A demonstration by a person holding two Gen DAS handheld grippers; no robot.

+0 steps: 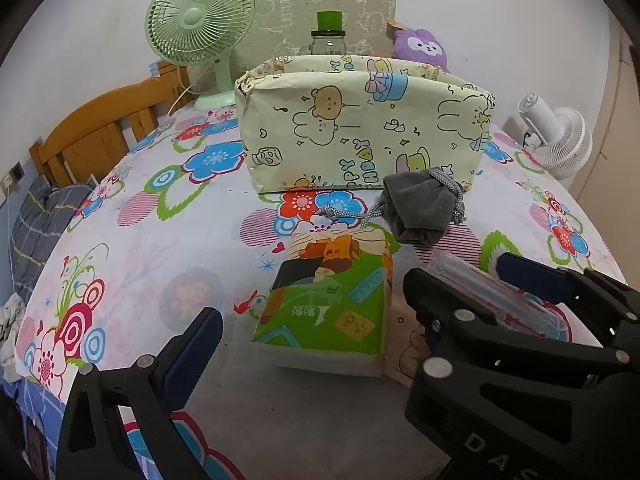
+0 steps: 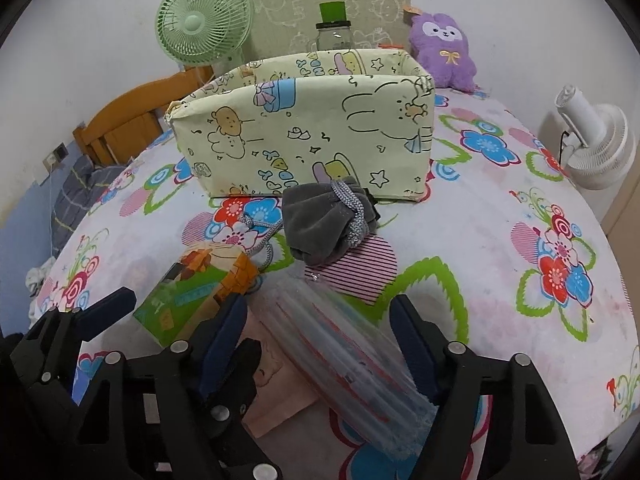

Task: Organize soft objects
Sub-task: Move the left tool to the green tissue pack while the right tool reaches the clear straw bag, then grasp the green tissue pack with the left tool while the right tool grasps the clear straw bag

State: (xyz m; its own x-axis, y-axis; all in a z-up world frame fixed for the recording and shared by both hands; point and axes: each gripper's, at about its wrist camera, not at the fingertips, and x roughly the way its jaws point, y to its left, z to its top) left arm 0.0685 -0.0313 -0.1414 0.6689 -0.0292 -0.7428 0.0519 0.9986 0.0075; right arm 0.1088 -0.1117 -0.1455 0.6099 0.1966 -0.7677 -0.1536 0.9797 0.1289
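A green tissue pack lies on the flowered bed, between the open fingers of my left gripper; it also shows in the right wrist view. A grey drawstring pouch lies in front of the cream cartoon fabric box. My right gripper stands open around a clear packet of straws, which also shows in the left wrist view. The left gripper shows at lower left in the right wrist view. A pink flat item lies under the straws.
A green desk fan, a glass jar with a green lid and a purple plush stand behind the box. A white fan is at the right. A wooden headboard is at the left.
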